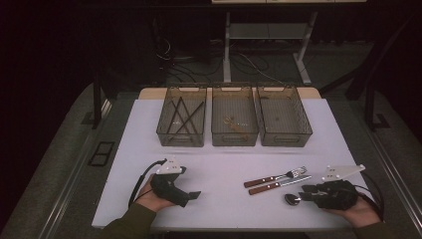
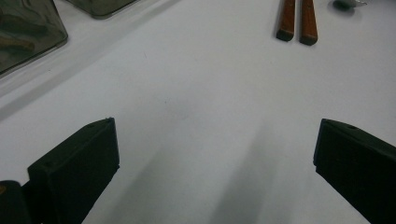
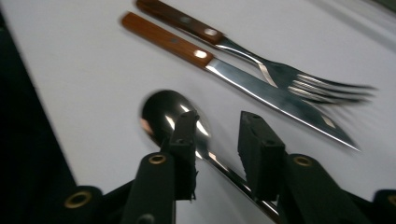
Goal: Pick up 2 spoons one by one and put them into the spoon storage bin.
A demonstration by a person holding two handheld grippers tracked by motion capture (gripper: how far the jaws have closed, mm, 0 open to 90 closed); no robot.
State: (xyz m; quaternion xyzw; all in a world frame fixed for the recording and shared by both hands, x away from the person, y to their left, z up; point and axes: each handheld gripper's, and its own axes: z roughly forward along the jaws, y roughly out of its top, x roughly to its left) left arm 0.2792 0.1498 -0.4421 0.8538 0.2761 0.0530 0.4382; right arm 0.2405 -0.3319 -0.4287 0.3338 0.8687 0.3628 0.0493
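My right claw (image 1: 302, 195) lies low over the white table (image 1: 224, 164) near its front right corner, my hand cupping it from behind, and its tips sit over the neck of a steel spoon (image 1: 291, 199). In the right gripper view the spoon (image 3: 164, 115) rests flat on the table with its bowl pointing away from me and its handle running back between my two black jaws; the jaws stand a little apart, one on each side of the handle, and I see a gap between the pads and the metal, so nothing is clamped. Just beyond the spoon lie a knife (image 3: 243, 79) and a fork (image 3: 261, 58), both with wooden handles, side by side and almost touching, blade and tines pointing the same way. In the high view the knife (image 1: 278, 184) and fork (image 1: 275, 177) lie between my two hands, closer to my right one. My left claw (image 1: 191, 195) rests on the table at the front left, well apart from the cutlery, its jaws spread wide with bare table between them in the left gripper view. At the far side of the table stand three smoky clear bins (image 1: 234, 117) in a row; the left one holds dark chopsticks (image 1: 183, 115), and the middle one holds something small I cannot make out.
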